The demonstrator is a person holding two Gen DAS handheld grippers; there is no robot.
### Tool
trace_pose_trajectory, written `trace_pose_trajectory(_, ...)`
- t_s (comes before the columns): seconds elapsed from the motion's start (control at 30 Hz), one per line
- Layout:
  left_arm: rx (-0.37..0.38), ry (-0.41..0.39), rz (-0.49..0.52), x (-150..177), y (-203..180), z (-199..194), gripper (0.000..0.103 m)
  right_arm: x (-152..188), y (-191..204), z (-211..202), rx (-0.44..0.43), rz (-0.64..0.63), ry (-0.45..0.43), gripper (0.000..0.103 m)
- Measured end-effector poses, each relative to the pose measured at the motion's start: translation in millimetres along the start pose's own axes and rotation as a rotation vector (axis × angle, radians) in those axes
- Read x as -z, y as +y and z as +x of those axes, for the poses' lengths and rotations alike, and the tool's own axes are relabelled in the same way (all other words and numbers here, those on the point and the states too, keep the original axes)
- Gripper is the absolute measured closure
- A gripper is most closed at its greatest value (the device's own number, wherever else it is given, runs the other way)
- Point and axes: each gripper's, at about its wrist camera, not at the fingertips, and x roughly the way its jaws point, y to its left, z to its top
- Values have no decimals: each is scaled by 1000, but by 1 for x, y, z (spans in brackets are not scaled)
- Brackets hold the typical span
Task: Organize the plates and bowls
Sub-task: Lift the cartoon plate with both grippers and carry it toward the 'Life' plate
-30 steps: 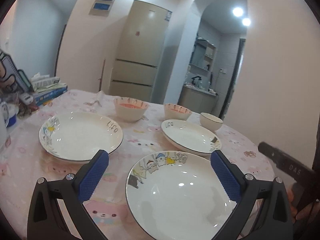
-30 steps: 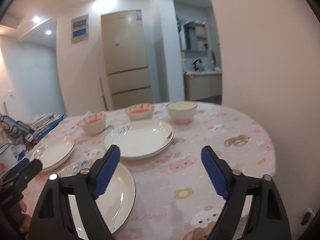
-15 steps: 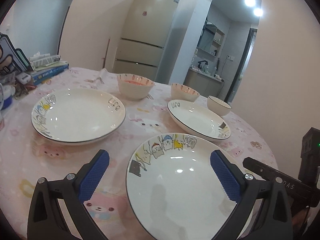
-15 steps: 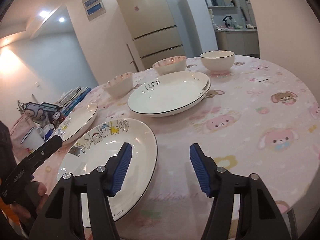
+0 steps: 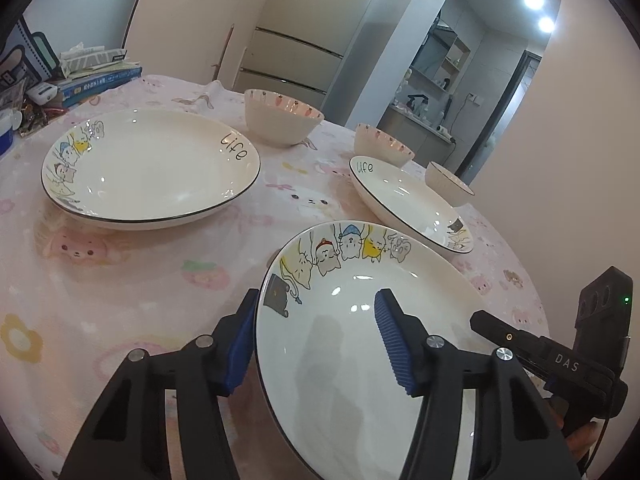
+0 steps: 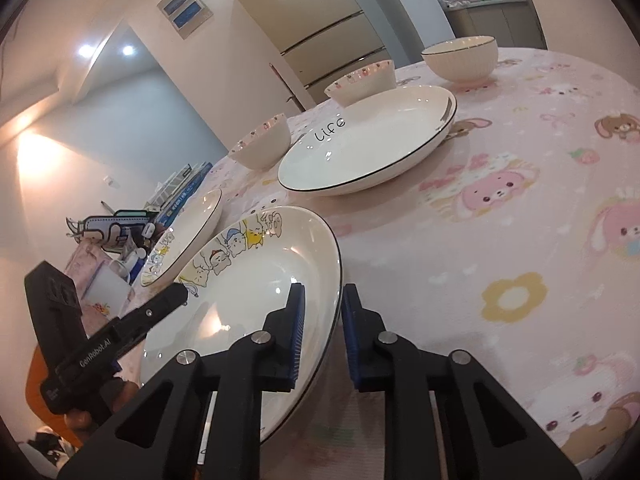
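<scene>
A deep white plate with cartoon cats point(image 5: 360, 360) lies nearest me on the pink tablecloth. My left gripper point(image 5: 316, 344) straddles its left rim, one blue pad outside and the other over the plate's inside. Its jaws are closing and do not pinch the rim. My right gripper point(image 6: 324, 336) is at the same plate's point(image 6: 248, 280) right rim. Its jaws are closing, narrow, with a pad against each side of the rim. Two more "Life" plates point(image 5: 148, 168) point(image 5: 404, 200) and three bowls point(image 5: 282, 122) point(image 5: 382, 144) point(image 5: 448, 184) stand farther back.
Books and clutter point(image 5: 92, 80) crowd the table's far left edge. The round table's edge point(image 6: 600, 420) curves close on the right. In the right wrist view the second "Life" plate point(image 6: 368, 144) and the bowls point(image 6: 262, 146) point(image 6: 362, 82) point(image 6: 460, 58) stand behind.
Both grippers have sunk toward the near cartoon plate and narrowed their jaws. The left now straddles its left rim; the right has closed onto its right rim.
</scene>
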Motion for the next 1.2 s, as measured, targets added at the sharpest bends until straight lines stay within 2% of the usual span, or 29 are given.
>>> trace_pose_trajectory(0.07, 9, 4, -13, 0, 3, 0, 46, 0, -1, 2, -1, 11, 5, 88)
trace_pose_trajectory(0.13, 11, 21, -26, 0, 6, 1, 54, 1, -2, 3, 8, 26, 8, 89)
trace_pose_trajectory(0.2, 10, 47, -29, 2, 6, 5, 56, 2, -3, 5, 8, 50, 13, 89)
trace_pose_trajectory(0.33, -16, 43, -24, 4, 5, 6, 62, 2, -2, 9, -1, 58, 25, 89)
trace_pose_trajectory(0.47, -58, 35, -29, 5, 4, 6, 67, 4, -2, 9, 3, 64, 11, 91)
trace_pose_trajectory(0.57, -144, 35, 25, 6, -4, 6, 74, 4, -2, 9, 11, 63, 6, 91)
trace_pose_trajectory(0.6, -168, 36, 40, 6, -7, 6, 74, 4, -1, 9, 17, 60, 5, 91)
trace_pose_trajectory(0.8, -187, 45, 51, 2, -11, 5, 76, 4, 10, 8, 83, -15, -3, 90)
trace_pose_trajectory(1.2, -168, 29, 71, -11, -34, -6, 76, -6, 11, -14, 82, -23, -48, 90)
